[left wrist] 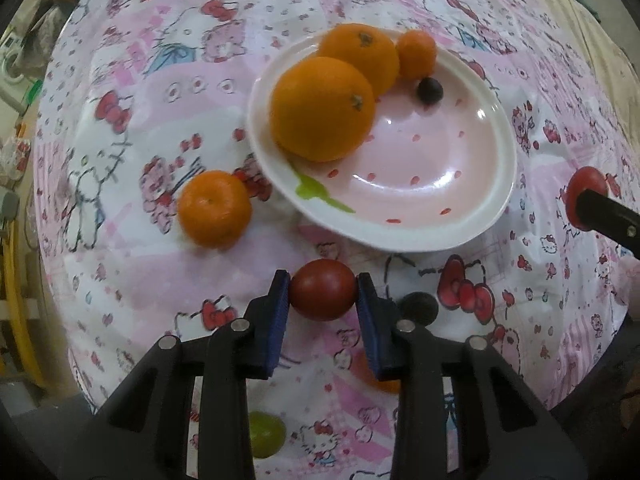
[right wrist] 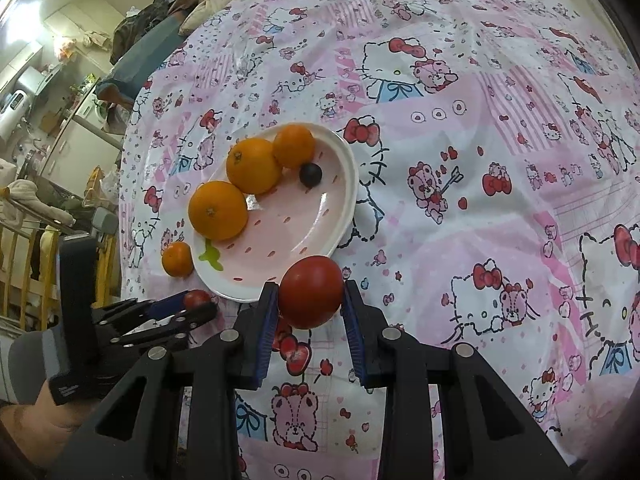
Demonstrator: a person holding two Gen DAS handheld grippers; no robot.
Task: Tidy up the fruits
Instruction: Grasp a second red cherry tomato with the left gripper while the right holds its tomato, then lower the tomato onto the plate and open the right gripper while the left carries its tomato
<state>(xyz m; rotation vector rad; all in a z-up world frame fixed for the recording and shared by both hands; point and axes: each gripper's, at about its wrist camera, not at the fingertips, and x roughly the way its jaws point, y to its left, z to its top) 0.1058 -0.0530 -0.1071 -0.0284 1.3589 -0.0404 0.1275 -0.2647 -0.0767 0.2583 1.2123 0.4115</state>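
Observation:
A pink plate [left wrist: 472, 168] [right wrist: 336, 216] on the Hello Kitty cloth holds two large oranges [left wrist: 322, 108] [right wrist: 218, 210], a small orange [left wrist: 417, 54] [right wrist: 294, 146] and a dark grape [left wrist: 430, 90] [right wrist: 311, 175]. My left gripper [left wrist: 323, 294] [right wrist: 192, 305] is shut on a small red tomato [left wrist: 323, 295] [right wrist: 196, 298], just in front of the plate. My right gripper [right wrist: 310, 292] is shut on a larger red tomato [right wrist: 310, 291] [left wrist: 586, 196], beside the plate's near rim.
A loose mandarin [left wrist: 215, 209] [right wrist: 177, 259] lies left of the plate. A dark grape [left wrist: 418, 308], a green grape [left wrist: 266, 434] and an orange fruit [left wrist: 370, 372] lie on the cloth under my left gripper. The table edge and room clutter are at left.

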